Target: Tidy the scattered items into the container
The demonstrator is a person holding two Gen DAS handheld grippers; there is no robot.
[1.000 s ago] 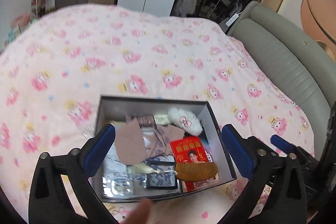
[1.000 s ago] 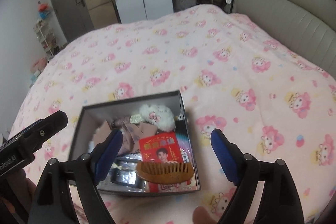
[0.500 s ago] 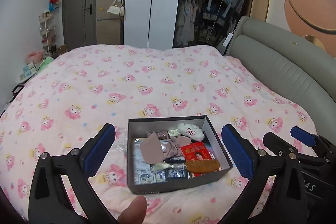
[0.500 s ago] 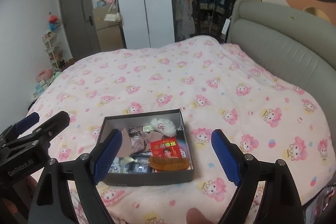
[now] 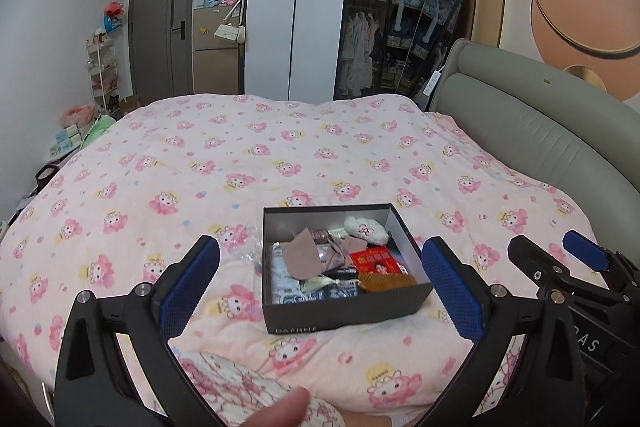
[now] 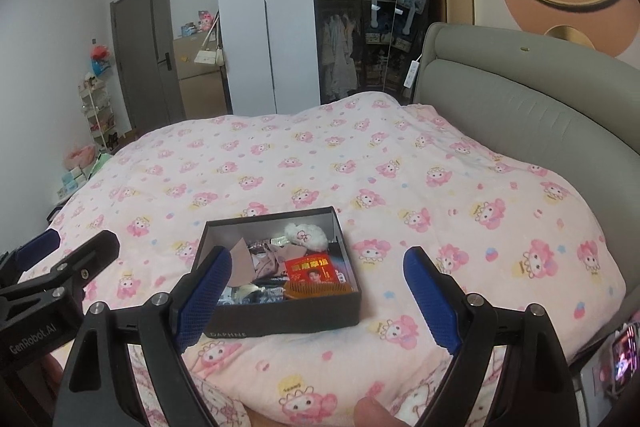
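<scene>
Box [image 5: 344,311]: dark, open-topped, set on the pink cartoon-print quilt [image 5: 248,163] near its front edge — seen smaller and farther off than a second ago, when it filled the lower frame.
Contents: a red packet [image 5: 378,262], a wooden comb [image 5: 386,282], a white plush piece [image 5: 366,229] and a brown cloth [image 5: 302,259] are held inside.
Left gripper [image 5: 320,285]: drawn back and raised — blue pads spread wide, nothing between them.
Right gripper [image 6: 316,297]: likewise pulled back, fingers wide apart and empty, levelled at the box.
</scene>
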